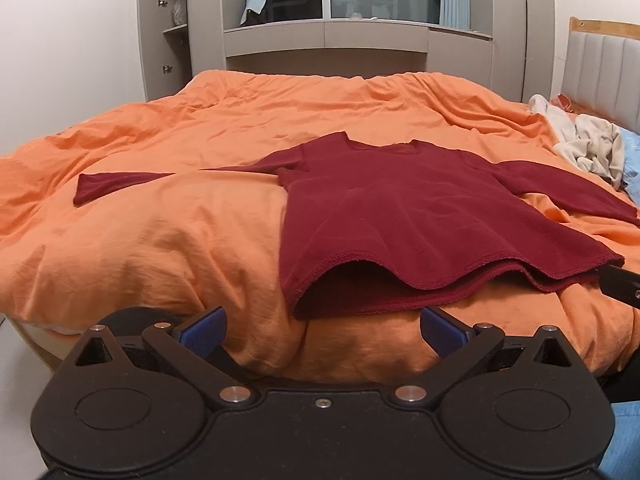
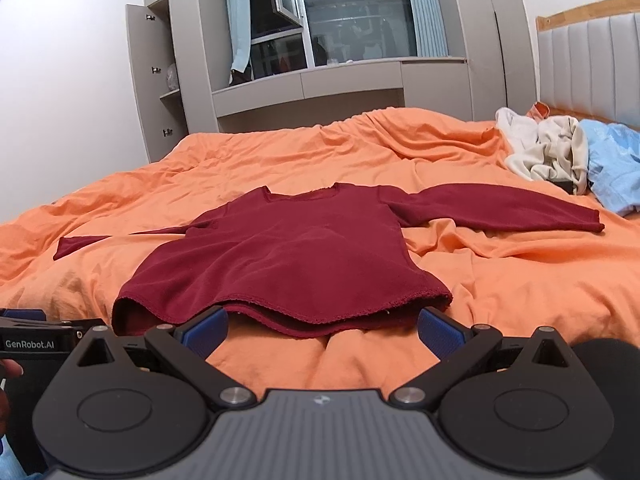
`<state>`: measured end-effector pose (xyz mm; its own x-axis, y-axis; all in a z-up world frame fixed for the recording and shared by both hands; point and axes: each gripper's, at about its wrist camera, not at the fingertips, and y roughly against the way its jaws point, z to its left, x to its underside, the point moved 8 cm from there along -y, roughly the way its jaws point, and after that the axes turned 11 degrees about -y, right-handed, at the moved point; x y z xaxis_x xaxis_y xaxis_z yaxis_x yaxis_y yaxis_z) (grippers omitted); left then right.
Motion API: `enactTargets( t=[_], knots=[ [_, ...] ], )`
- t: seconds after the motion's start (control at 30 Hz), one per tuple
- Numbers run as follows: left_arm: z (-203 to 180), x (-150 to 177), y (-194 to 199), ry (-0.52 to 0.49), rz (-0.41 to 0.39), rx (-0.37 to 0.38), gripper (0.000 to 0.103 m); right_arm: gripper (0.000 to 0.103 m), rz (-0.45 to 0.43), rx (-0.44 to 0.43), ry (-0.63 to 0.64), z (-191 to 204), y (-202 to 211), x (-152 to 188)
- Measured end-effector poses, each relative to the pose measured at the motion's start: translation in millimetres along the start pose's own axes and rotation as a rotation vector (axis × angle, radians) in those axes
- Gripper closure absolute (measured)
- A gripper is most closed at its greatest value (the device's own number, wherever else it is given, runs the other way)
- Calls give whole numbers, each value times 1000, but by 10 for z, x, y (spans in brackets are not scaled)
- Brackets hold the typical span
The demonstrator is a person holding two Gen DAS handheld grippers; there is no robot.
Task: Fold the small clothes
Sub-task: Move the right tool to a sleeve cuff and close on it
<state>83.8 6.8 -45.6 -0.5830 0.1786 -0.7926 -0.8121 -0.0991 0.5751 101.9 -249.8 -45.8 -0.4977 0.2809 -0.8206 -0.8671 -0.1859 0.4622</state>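
Note:
A dark red long-sleeved top (image 1: pixel 400 216) lies flat on the orange bed cover (image 1: pixel 160 240), neck away from me, both sleeves spread out; it also shows in the right wrist view (image 2: pixel 288 256). My left gripper (image 1: pixel 322 330) is open and empty, just below the hem near its left corner. My right gripper (image 2: pixel 322 330) is open and empty, its blue pads (image 2: pixel 208 330) at the hem's front edge. The right gripper's tip (image 1: pixel 620 284) shows by the hem's right corner. The left gripper's body (image 2: pixel 36 344) shows at the left edge.
A heap of cream and white clothes (image 2: pixel 544 152) and a light blue garment (image 2: pixel 612 168) lie at the far right by the padded headboard (image 2: pixel 592 64). Grey cupboards (image 2: pixel 168 80) and a window (image 2: pixel 340 16) stand beyond the bed.

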Motion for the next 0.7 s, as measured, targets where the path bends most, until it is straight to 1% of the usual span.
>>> enactTargets(
  t=[0.1,0.23,0.4,0.57,0.63,0.7],
  knots=[
    [29,-66,44,0,12,-27,0,0,14,23,4,26,17,-114],
    [106,-198,108,28,41,-61,0,0,26,37,19,100,26,-269],
    [179,-406,112,30,54,-82,0,0,0,1,3,133,-46,-519],
    [224,-697,-24,2,52,-112,0,0,-28,29,-2,33,-337,-816],
    [229,-836,-144,-9,51,-107,0,0,-38,62,-11,-56,-508,-969],
    [232,-1001,-299,-11,45,-89,0,0,-73,91,-50,-228,-685,-1190]
  ],
)
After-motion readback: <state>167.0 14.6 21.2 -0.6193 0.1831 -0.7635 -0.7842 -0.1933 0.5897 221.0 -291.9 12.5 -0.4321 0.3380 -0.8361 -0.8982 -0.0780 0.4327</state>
